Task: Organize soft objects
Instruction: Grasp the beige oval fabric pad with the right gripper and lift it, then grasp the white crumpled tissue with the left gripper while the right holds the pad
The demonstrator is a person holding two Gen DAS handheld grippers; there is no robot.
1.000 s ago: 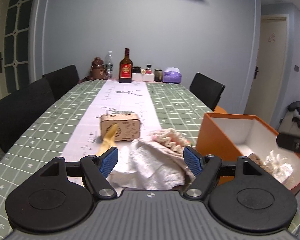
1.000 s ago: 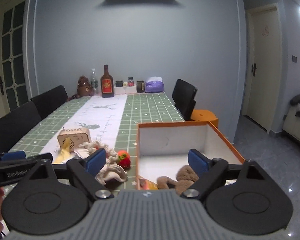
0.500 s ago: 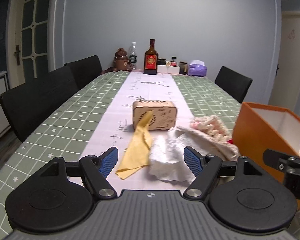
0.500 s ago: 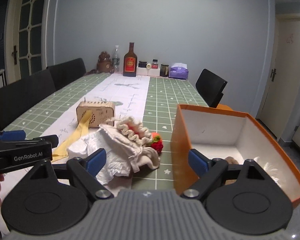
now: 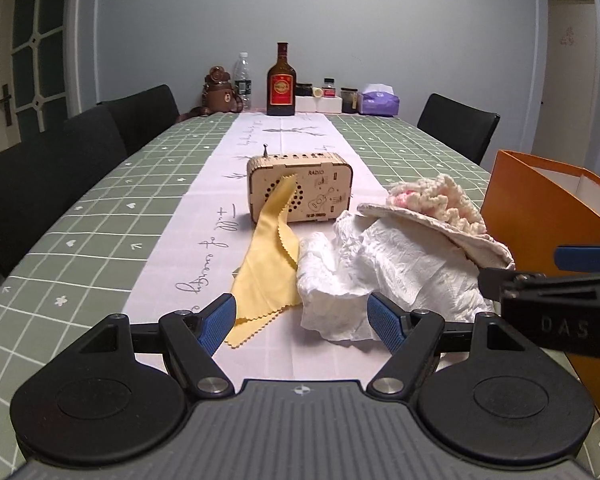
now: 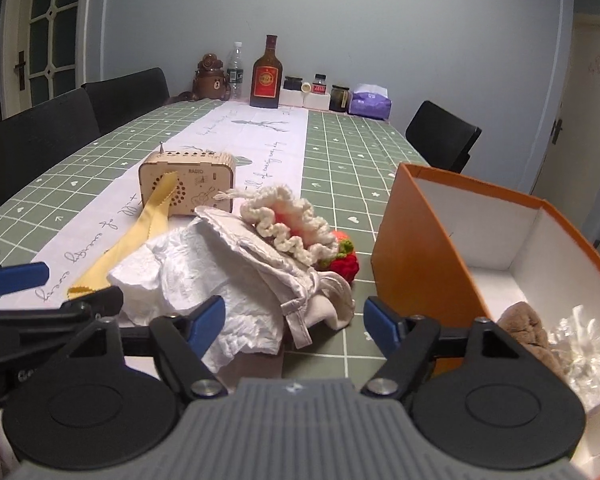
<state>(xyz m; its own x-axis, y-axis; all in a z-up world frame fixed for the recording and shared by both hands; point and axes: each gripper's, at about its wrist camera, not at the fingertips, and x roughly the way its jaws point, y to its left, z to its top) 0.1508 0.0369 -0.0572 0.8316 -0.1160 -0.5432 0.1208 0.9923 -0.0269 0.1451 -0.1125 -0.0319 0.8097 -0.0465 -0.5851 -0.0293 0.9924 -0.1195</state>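
Both grippers are hanging wide open, gripping nothing: left gripper (image 5: 302, 322) near yellow cloth (image 5: 266, 268), right gripper (image 6: 294, 318) over white crumpled cloth (image 6: 204, 280). Soft pile is sitting at 9 o'clock of orange box (image 6: 428, 256).

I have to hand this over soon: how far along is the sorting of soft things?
Done: a brown plush piece lies in the orange box. In hand: nothing; both hand-held grippers are open. Left: yellow cloth, white crumpled cloth, crocheted piece.

One radio (image 5: 300, 187), one orange box (image 6: 460, 240), two bottles (image 5: 281, 80), three chairs (image 5: 458, 130).
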